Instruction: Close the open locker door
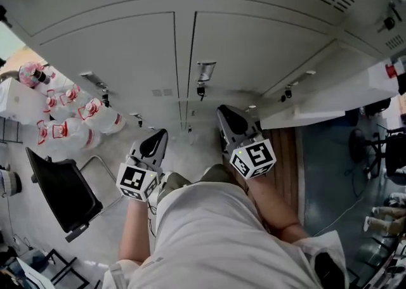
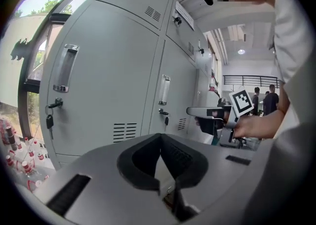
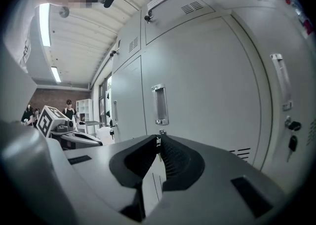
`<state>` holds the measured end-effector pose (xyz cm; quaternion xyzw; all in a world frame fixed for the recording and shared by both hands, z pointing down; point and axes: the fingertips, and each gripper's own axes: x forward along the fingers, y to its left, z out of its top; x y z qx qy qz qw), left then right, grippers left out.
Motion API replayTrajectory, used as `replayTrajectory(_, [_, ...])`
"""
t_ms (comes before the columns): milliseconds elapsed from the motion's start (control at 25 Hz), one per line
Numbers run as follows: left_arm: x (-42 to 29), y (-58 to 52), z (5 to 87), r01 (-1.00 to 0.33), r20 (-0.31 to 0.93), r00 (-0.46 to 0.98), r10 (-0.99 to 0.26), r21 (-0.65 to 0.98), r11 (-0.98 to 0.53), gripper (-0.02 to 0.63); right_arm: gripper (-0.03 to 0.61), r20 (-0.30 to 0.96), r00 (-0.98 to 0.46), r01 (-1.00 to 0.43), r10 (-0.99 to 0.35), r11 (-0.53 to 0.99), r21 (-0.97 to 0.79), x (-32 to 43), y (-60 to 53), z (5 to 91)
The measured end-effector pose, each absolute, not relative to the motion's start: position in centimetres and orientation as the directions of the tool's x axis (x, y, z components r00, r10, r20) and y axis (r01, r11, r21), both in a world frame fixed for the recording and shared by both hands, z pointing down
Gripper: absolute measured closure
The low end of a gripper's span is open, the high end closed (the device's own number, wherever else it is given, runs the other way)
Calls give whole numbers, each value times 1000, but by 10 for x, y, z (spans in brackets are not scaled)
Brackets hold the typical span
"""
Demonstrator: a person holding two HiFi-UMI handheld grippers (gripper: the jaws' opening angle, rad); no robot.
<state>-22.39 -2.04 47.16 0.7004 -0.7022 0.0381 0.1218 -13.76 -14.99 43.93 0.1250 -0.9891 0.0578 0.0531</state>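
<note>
A row of grey lockers (image 1: pixel 184 47) fills the head view, their doors flat and shut in front of me. At the right a pale panel (image 1: pixel 330 101) stands out from the row, seemingly an open door seen edge-on. My right gripper (image 1: pixel 223 111) is just left of it and apart from it, pointing at the lockers. In the right gripper view its tips (image 3: pixel 158 142) meet with nothing between them, below a door handle (image 3: pixel 159 104). My left gripper (image 1: pixel 158 134) is held beside it, shut and empty, as its own view (image 2: pixel 160 136) also shows.
Packs of water bottles (image 1: pixel 63 123) lie on the floor at the left, with a black chair (image 1: pixel 60 189) in front of them. Keys hang from locker locks (image 3: pixel 292 142). Office chairs (image 1: pixel 380 148) stand far right. People (image 2: pixel 269 101) stand in the background.
</note>
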Motion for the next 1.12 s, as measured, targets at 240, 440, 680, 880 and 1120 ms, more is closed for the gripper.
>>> replayTrajectory(240, [-202,-45,462,-990,208,120,-971,99,-101,611,545,132,-935,-343,-330,934,-98,-91,-150,443])
replayTrajectory(440, [-183,-67,453,-978,192,205,-960,84,-192,611,545,144,-906,-411,-397,908,-84,-53,-148,447])
replayTrajectory(680, [-155,-87,447,-954,177,299,-938,76,-290,611,545,149,-872,-479,-466,875,-72,-13,-141,447])
replayTrajectory(880, [-131,-100,444,-929,165,371,-914,70,-365,611,545,147,-850,-517,-507,855,-43,16,-134,446])
replayTrajectory(1120, [-103,-106,434,-887,132,461,-878,41,-460,611,545,146,-827,-553,-543,832,-38,42,-126,449])
